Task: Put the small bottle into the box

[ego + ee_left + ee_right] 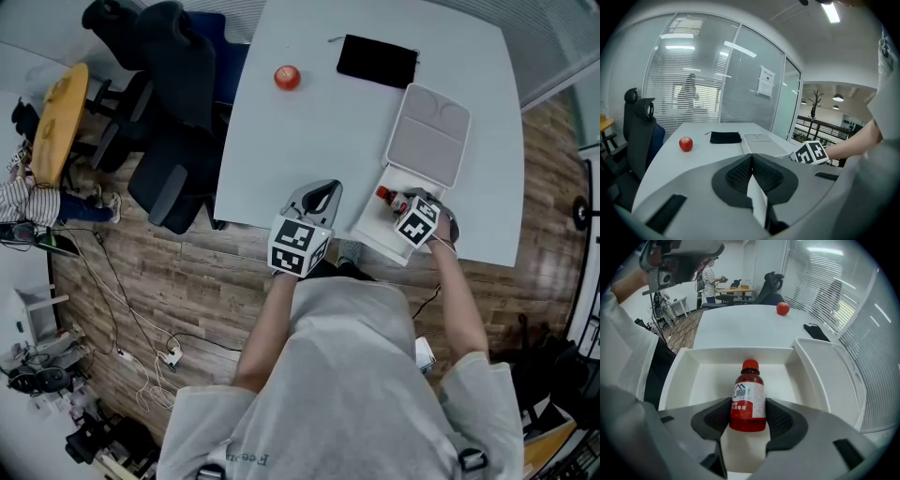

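A small red bottle [748, 397] with a red cap and a white label lies lengthwise between the jaws of my right gripper [748, 414], which is shut on its sides. It is held inside the open white box [736, 354], cap toward the far wall. From the head view, the bottle [386, 196] and right gripper [411, 212] are over the box [370, 234] at the table's near edge. My left gripper [319, 199] hovers at the table edge left of the box. In its own view the left gripper [751, 164] is shut with nothing in it.
The box's lid [429, 136] lies open beyond the tray. A red apple [287, 78] and a black pouch [377, 61] sit at the far side of the white table [309, 131]. Black office chairs [169, 94] stand left of the table.
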Motion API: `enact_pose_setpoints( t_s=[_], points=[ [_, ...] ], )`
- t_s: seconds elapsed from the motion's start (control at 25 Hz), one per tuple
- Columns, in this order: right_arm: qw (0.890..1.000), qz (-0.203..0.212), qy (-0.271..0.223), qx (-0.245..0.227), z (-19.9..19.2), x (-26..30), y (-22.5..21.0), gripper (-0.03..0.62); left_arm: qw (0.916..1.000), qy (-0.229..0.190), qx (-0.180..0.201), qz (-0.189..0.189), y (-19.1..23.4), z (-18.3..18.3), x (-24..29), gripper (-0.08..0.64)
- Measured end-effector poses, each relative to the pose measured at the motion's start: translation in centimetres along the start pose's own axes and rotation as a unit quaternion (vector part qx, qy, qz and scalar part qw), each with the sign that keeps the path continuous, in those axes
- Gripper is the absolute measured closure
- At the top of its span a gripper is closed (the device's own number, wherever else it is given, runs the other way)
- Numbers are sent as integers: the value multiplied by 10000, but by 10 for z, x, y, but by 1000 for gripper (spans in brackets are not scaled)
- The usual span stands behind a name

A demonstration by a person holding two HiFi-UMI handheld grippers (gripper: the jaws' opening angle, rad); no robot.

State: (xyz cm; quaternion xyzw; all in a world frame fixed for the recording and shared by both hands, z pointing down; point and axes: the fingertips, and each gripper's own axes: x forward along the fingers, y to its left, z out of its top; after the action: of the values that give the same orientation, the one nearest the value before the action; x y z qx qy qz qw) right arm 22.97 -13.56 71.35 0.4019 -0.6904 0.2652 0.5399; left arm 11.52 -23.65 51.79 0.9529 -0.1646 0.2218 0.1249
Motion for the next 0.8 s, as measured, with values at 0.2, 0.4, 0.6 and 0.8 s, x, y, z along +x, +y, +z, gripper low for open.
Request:
enact_pose_setpoints(
  t_s=[0.2, 0.4, 0.6, 0.8],
  points=[
    [10000, -1, -26, 38, -2, -1, 0, 355, 10000, -13, -26, -1, -2, -3, -2, 532],
    [10000, 20, 11, -3, -4, -2, 1, 348, 10000, -33, -59, 4, -4, -6, -3, 532],
    [10000, -26, -8, 27, -4, 0, -1, 349, 9999, -63, -100, 45, 1, -7, -6, 532],
    [10000, -14, 30, 56, -6, -3, 0, 347, 9999, -84, -103, 39, 0, -6, -8, 532]
  ],
)
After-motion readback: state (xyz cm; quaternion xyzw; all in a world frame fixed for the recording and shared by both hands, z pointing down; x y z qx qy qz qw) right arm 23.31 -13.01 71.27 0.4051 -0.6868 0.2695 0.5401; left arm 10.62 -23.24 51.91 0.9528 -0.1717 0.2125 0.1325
